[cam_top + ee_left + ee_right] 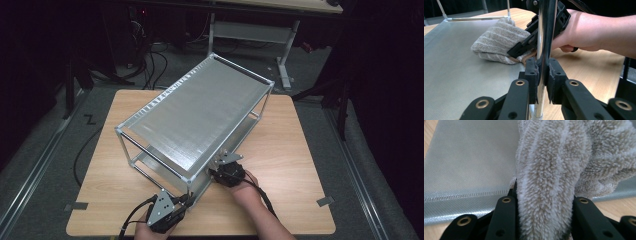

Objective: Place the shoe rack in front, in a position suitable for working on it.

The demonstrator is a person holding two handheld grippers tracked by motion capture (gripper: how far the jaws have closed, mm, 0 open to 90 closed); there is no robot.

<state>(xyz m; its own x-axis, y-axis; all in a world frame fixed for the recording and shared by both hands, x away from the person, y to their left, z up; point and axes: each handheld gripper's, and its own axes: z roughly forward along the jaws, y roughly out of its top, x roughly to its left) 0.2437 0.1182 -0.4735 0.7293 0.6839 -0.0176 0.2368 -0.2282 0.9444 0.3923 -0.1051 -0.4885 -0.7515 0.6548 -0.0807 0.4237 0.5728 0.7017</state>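
The left gripper point(541, 75) has its fingers clenched on the upright chrome post point(545, 37) of the shelf rack point(200, 112), steadying it on the bench point(290, 150). The right gripper point(544, 202) grasps a beige towel point(554, 170) bunched between its fingers — the towel lies on the rack's lower shelf point(461, 65), just beyond the post. Wiping looks under way near this corner — most of that shelf seems left; nothing else sits on it.

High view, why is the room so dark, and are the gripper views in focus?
High view: light falls on the table and rack, surroundings near black. Left gripper view: glare streaks the chrome post. Right gripper view: the towel is sharp, the shelf behind it soft.
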